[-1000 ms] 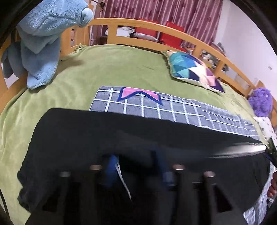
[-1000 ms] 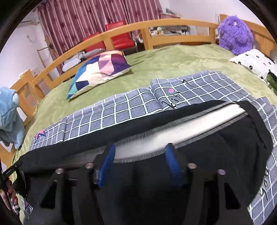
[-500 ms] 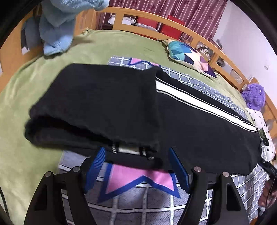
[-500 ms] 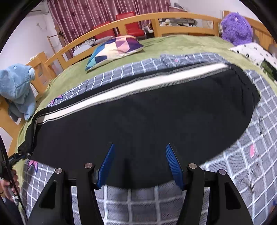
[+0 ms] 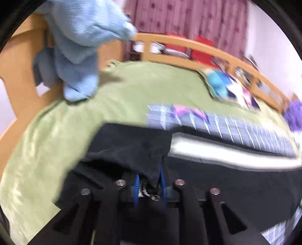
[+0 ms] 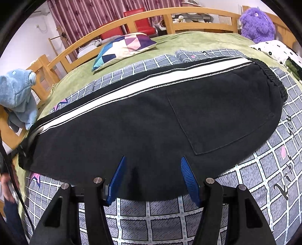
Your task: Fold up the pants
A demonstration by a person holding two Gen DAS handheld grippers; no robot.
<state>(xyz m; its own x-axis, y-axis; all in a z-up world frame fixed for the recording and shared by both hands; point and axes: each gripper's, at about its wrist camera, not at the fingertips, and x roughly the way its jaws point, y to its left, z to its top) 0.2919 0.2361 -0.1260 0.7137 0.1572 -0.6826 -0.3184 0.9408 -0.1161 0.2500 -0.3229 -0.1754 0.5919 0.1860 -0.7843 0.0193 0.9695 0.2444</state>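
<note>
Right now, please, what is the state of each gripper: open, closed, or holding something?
Left gripper: fingers closing on the hem of the black pants.
Right gripper: open, holding nothing, fingers apart over the near edge of the pants.

"Where am I?"

"I am in a bedroom at home. There is a big bed (image 6: 198,40) with a green cover, and a wooden rail (image 6: 190,14) goes around it."

"What else shows me that?"

"A bright pillow (image 6: 124,48) lies on the bed, and a gray checked blanket (image 6: 260,169) is spread over it. A purple fluffy toy (image 6: 257,24) sits in one corner, and a blue soft toy (image 6: 17,94) hangs on the rail. Behind the bed I see dark red curtains (image 6: 90,17) and red chairs (image 6: 142,20)."
</note>
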